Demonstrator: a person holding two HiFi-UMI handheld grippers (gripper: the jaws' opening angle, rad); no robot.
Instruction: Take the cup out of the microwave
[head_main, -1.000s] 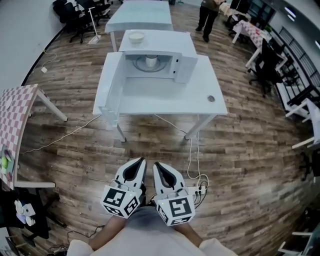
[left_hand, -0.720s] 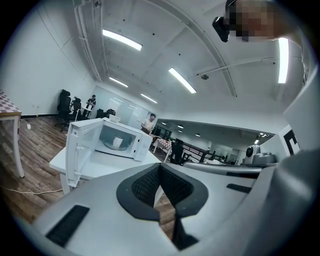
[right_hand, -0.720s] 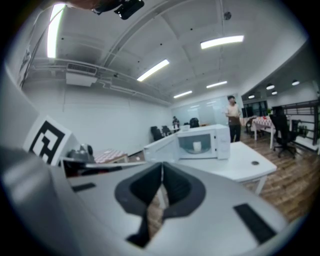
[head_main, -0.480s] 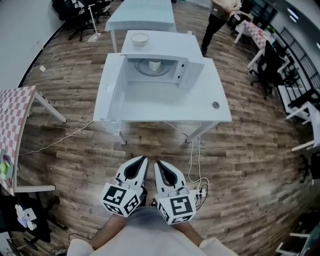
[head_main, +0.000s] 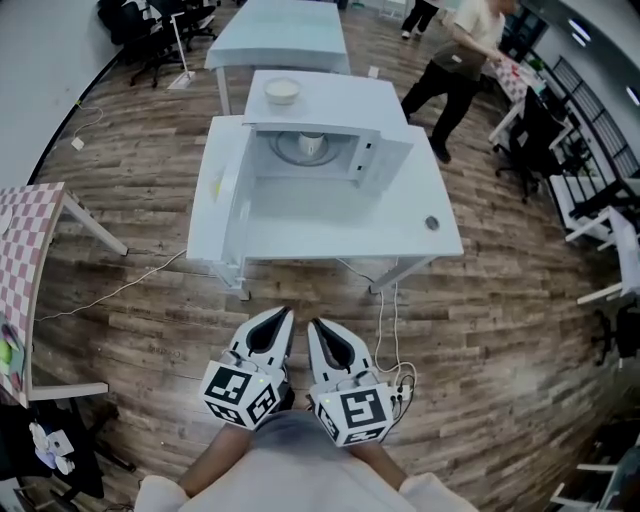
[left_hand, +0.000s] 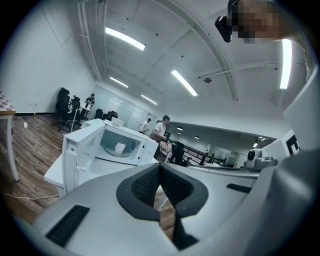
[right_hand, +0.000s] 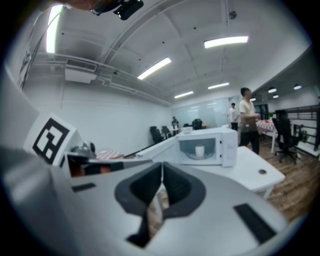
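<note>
While both tools hang low in the frame, well apart from the white table (head_main: 340, 215), nothing has been touched yet. The left gripper (head_main: 282, 320) has its jaws pressed together with nothing between them, and the right gripper (head_main: 314, 328) is the same, closed and empty.

From here I see a few ways this could go wrong. Neither pair of jaws can take the cup (head_main: 312, 146) until it spreads, so arriving closed would only knock the cup over or push it deeper. The microwave (head_main: 330, 110) sits at upper centre with its door (head_main: 222, 195) swung out to the left of the frame; a left-hand tool coming in wide could clip it. The opening looks low, so a lift that is too eager might knock the cup against the roof. A loose cable (head_main: 385, 320) trails on the floor between the grippers and the table, a thing to catch a foot. A person (head_main: 455, 60) is walking at upper right, near the table's far corner.

As for containers, the microwave holds the white cup, upright on its round turntable (head_main: 292, 153), towards the back. Whether the cup has anything in it I cannot tell. A pale bowl (head_main: 282, 91) rests on the microwave's top; its contents are not visible either.
</note>
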